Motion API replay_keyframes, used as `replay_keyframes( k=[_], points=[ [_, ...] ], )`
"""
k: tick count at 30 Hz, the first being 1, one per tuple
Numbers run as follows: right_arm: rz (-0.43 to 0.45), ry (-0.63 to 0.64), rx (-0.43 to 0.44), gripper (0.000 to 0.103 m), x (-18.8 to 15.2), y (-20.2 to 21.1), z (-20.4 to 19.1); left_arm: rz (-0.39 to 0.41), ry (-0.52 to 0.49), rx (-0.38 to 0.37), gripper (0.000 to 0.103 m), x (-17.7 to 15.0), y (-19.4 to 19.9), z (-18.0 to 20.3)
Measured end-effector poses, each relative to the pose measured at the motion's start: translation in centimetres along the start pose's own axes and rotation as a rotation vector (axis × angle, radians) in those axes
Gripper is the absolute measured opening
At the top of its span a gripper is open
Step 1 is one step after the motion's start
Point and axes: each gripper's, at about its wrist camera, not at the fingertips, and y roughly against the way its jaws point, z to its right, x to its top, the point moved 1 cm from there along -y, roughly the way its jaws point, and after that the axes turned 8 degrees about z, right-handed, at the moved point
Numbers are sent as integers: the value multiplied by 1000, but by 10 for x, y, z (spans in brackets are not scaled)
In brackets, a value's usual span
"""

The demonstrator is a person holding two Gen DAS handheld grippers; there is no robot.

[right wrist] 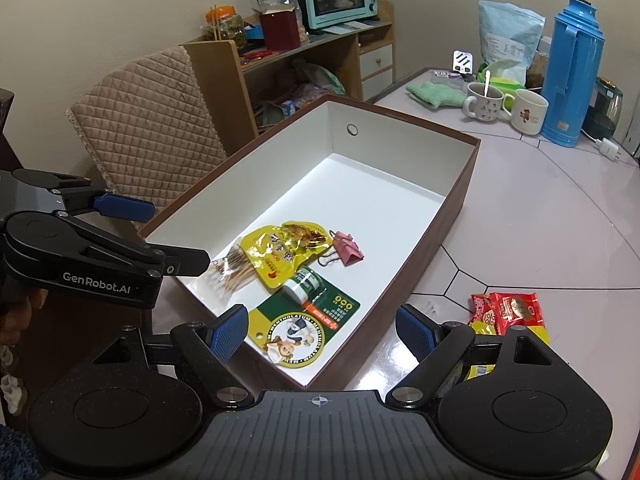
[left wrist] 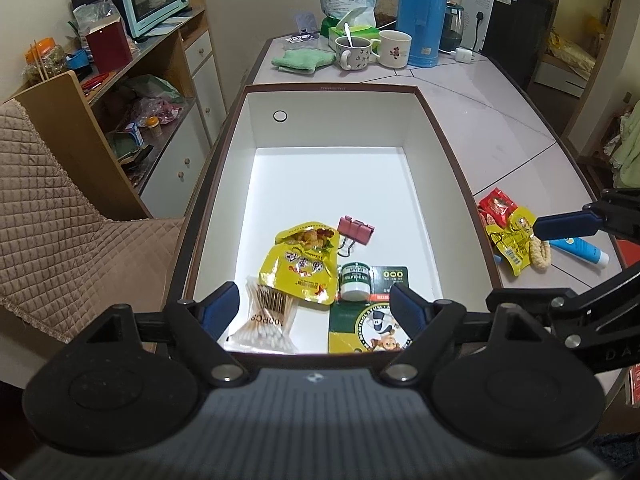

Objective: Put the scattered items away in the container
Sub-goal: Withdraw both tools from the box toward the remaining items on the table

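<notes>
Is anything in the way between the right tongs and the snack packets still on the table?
Nothing visible. The right tongs are open and empty, and the red packets lie on the table just right of the box.

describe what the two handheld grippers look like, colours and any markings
Both are matte black. The left gripper and right gripper each have two fingers tipped with blue ribbed pads, round black discs either side of a ribbed grey body, and silver pivot pins. White "GenRobot.AI" lettering runs along the left gripper's side. No cables or sleeves are visible.
</notes>
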Motion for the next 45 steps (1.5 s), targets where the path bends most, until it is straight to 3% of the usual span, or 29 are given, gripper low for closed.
replay_keyframes(
  k=[32,45],
  points=[
    [2,17,68,84,-37,48,34,-26,23,62,80,-28,31,64],
    [2,-38,11,84,-64,85,82,5,-5,-4,80,-29,37,121]
  ],
)
